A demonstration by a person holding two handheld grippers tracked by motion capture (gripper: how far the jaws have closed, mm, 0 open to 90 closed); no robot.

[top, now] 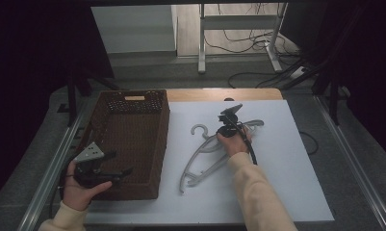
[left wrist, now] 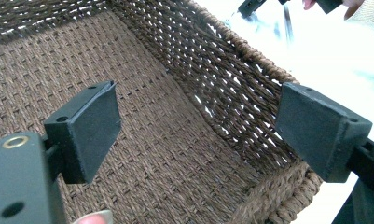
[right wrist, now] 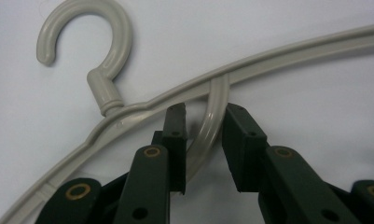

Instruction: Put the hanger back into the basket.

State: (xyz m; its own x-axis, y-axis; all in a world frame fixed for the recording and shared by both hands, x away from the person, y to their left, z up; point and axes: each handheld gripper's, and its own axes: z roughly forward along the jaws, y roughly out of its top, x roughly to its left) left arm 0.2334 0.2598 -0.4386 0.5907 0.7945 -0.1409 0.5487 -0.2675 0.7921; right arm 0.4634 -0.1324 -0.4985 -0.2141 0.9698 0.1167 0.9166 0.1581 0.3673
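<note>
White sheeting covers the table [top: 287, 192] we are working over, with cables and a desk frame on the floor beyond it. Our right gripper [right wrist: 202, 140] sits low on that sheet, its jaws narrowed around the curved inner strut of a pale grey plastic clothes hanger [right wrist: 268, 56]; one jaw seems to touch the strut while a sliver of gap remains at the other, so we judge the pinch not fully made. Just ahead of the jaws runs the hanger's shoulder bar, and up to their left its hook. In the high view a second hanger looks to lie tangled under the first (we cannot separate them cleanly).

Our left gripper [left wrist: 196, 135] hangs spread wide and empty over the near end of the dark brown woven wicker basket [top: 133, 139], well apart from the right one.

We see three risks. A smooth, rounded strut could twist or slip in a loose pinch. Lifting might drag the tangled neighbour along. And a long hanger held off-centre could swing and catch the basket rim.
</note>
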